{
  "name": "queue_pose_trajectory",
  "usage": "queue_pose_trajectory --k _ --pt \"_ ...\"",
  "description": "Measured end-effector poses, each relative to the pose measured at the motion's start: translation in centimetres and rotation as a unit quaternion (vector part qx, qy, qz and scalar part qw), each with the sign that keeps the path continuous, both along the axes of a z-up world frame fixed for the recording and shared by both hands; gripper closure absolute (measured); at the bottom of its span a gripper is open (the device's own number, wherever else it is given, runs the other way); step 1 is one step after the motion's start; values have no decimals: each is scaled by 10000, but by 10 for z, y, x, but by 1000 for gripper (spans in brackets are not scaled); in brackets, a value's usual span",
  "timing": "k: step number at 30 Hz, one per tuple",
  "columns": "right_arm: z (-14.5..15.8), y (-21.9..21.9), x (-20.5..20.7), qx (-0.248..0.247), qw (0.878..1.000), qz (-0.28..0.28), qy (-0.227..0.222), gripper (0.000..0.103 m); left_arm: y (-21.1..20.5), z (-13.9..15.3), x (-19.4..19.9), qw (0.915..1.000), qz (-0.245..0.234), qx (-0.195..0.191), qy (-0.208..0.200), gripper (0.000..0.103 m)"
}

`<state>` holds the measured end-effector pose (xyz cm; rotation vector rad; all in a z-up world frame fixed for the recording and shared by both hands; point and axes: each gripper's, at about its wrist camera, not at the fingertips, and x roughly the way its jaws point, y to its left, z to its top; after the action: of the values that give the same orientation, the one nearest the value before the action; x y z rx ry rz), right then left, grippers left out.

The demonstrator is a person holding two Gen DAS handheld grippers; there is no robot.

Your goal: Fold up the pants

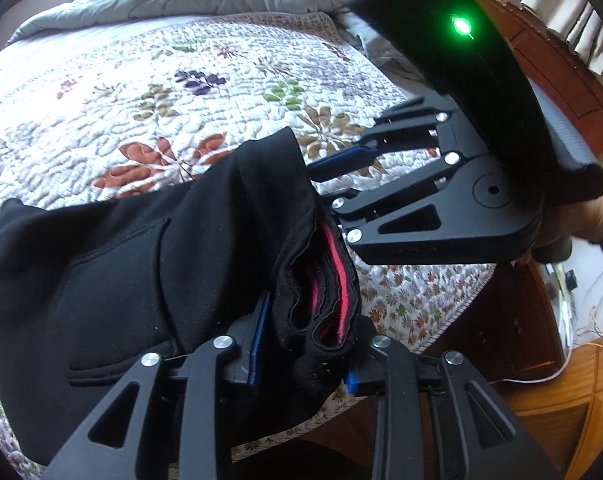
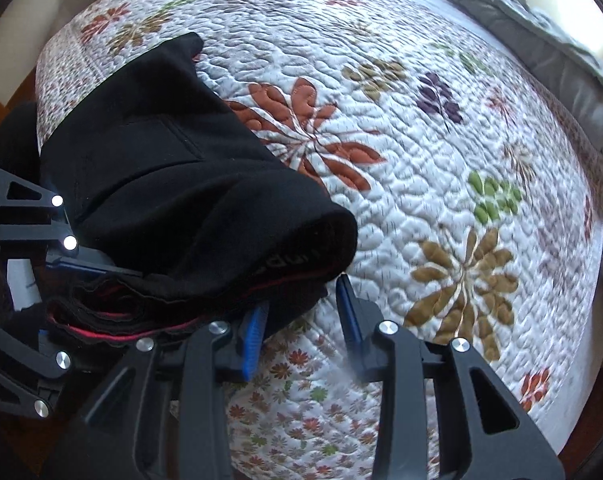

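One pair of black pants (image 1: pixel 149 264) lies bunched at the quilt's (image 1: pixel 149 92) near edge, at seven o'clock in my left view. My left gripper (image 1: pixel 305 344) is clamped on the red-lined waistband; my right gripper (image 2: pixel 301 312) stands apart, empty, just beside it. Pulling one-sided could drag the layers off the bed.

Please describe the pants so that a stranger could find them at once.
Look at the white floral quilted bedspread that covers the bed. Near its edge lies a bunched black fabric pair of pants. It is the only plain dark item there, with red trim at its edge.
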<state>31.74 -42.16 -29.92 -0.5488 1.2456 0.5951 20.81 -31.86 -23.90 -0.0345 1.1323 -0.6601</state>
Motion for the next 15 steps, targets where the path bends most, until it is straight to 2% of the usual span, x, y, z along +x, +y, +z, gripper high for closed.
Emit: queue_pose_trajectory --k 2,5,7,8,9,10,11,12,13,14,15 --pt "-1 -7 -4 44 9997 -232 19 67 4 -1 0 9999 -37 -158 43 69" --pt "-1 -23 -10 200 9972 -712 127 59 12 2 -2 9989 -97 -438 146 61" --pt "-4 -41 -11 322 9904 -1318 282 53 24 9 -5 9969 -191 -732 192 52" --pt "-6 -56 -12 544 9805 -1829 460 50 32 15 -7 9955 -230 -899 192 42" --pt "-8 -70 -14 834 9684 -2270 605 48 39 21 -9 9944 -224 -1016 179 34" --pt "-9 -82 -17 1185 9536 -2667 734 47 51 27 -10 9925 -179 -1192 184 32" --pt "-9 -97 -24 1789 9292 -3104 906 41 59 30 -10 9909 -171 -1315 213 30" --pt "-11 -109 -32 2447 8995 -3456 1075 33 73 35 -8 9883 -176 -1495 248 29" --pt "-13 -114 -39 2888 8770 -3647 1205 28 88 38 -5 9871 -106 -1583 218 29" --pt "-19 -118 -47 3394 8479 -3823 1404 21 104 39 -1 9865 19 -1627 160 27" --pt "-24 -118 -53 3751 8274 -3888 1532 20 118 39 5 9857 150 -1675 128 24"
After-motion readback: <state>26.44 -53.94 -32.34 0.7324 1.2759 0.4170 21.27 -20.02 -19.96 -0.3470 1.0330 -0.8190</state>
